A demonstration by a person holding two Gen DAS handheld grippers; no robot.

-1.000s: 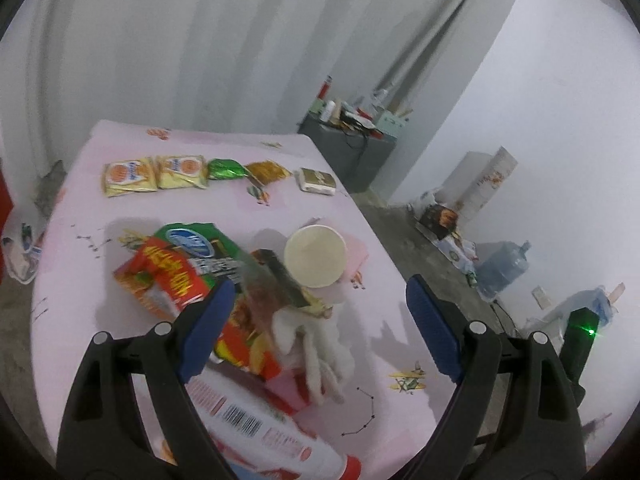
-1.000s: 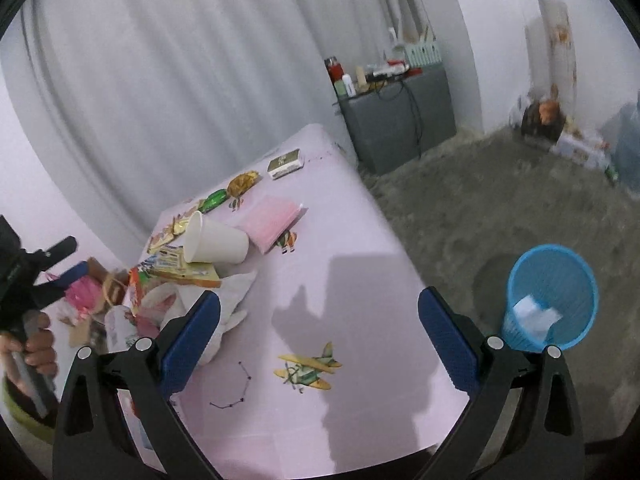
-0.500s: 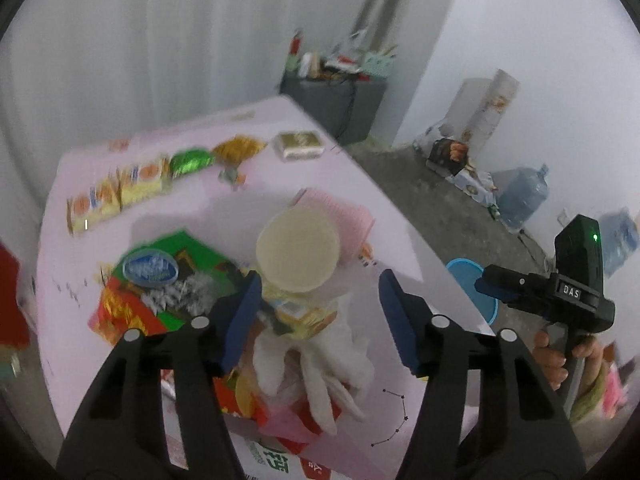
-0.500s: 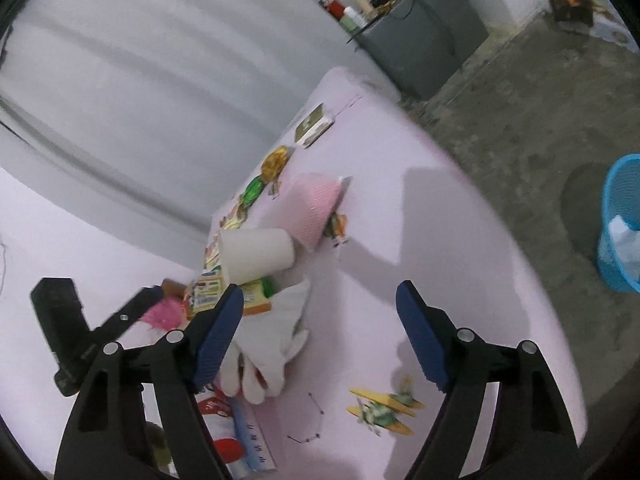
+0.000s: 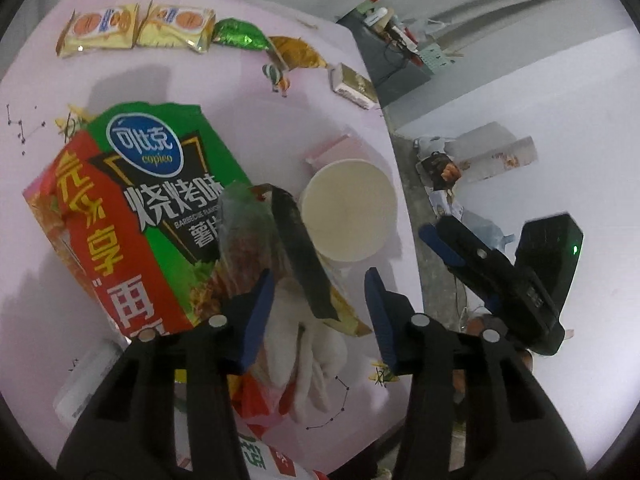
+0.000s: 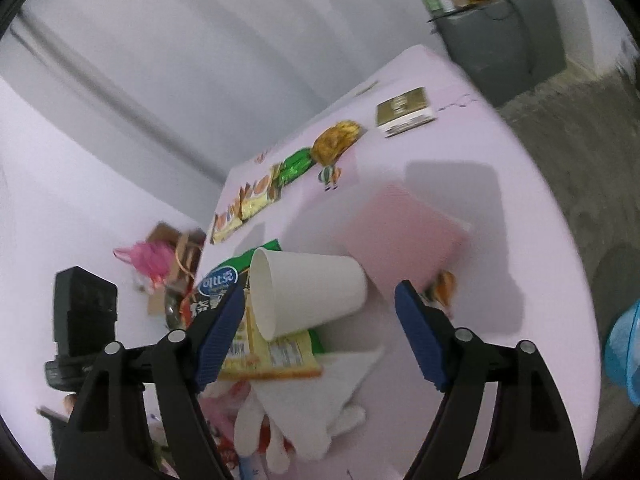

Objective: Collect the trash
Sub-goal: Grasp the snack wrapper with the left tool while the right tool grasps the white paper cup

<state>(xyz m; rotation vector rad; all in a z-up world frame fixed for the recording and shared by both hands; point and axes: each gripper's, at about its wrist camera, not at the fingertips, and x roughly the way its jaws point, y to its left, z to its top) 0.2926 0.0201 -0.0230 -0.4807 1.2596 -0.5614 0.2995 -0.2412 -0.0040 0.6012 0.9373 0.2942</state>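
On the table (image 5: pixel 248 120), one paper cup (image 6: pixel 308 292), two biscuit packs (image 5: pixel 136 30); both tongs closing, empty.

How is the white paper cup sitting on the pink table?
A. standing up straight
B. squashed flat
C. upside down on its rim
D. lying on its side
D. In the right wrist view the white paper cup lies on its side on the snack wrappers, open mouth facing left, between the right gripper fingers.
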